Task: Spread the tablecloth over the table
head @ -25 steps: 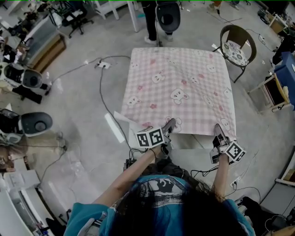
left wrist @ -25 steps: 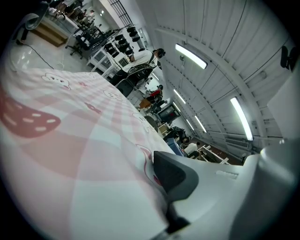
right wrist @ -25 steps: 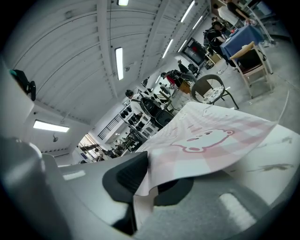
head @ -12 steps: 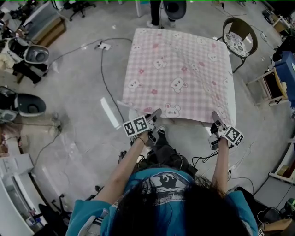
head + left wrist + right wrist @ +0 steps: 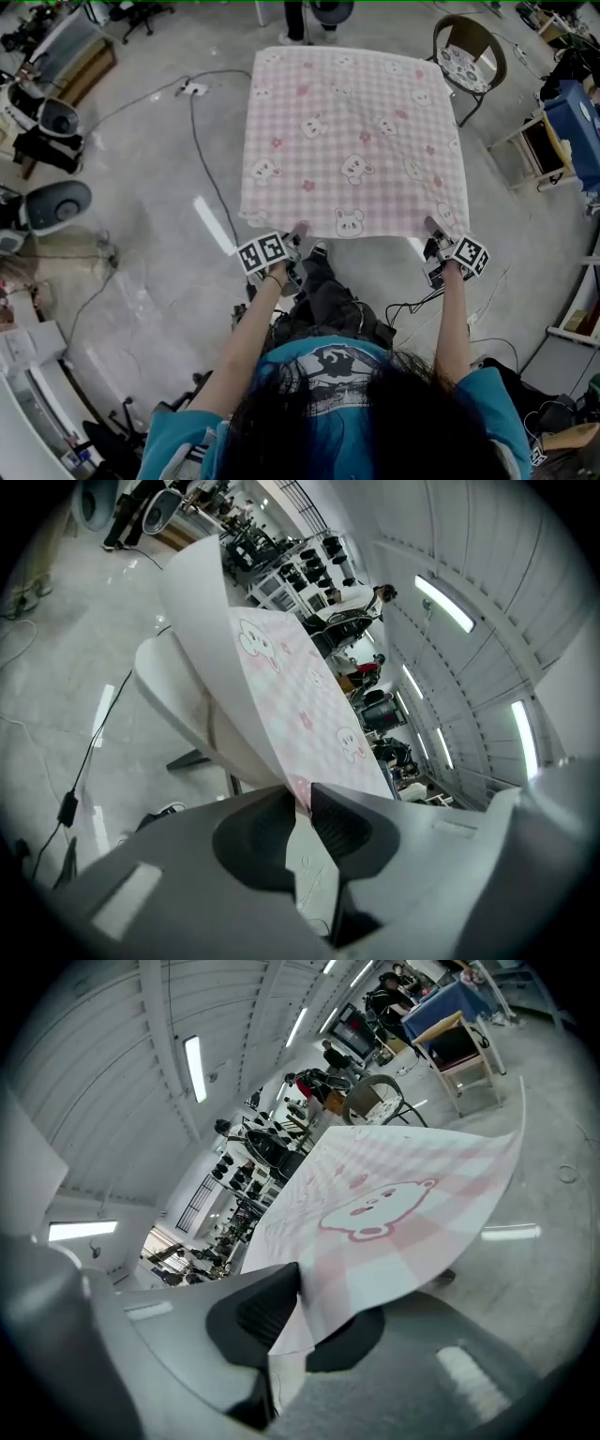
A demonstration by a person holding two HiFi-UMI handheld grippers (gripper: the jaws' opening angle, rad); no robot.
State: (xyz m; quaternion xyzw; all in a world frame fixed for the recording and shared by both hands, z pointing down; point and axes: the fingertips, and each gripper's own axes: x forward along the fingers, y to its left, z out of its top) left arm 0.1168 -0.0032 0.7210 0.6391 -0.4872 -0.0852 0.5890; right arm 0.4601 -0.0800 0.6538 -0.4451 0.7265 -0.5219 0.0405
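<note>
The pink checked tablecloth with bear prints lies flat over the table and hides its top in the head view. My left gripper is at the cloth's near edge, a little inside the left corner. Its jaws have just been closing, and the hem sits pinched in their narrow gap. Under the lifted cloth the white table shows. My right gripper is shut on the near right corner, its jaws having tightened slightly. The fabric fans out from that gripper.
A round-backed chair stands past the table's far right corner. A wooden stand and a blue-covered thing are at the right. Cables run over the floor on the left, near grey machines. A person's legs are at the far edge.
The cloth's near edge has come toward me and now covers the bare table strip seen before. My left gripper let go, slid left along the hem and closed on it again. Both hands sank.
</note>
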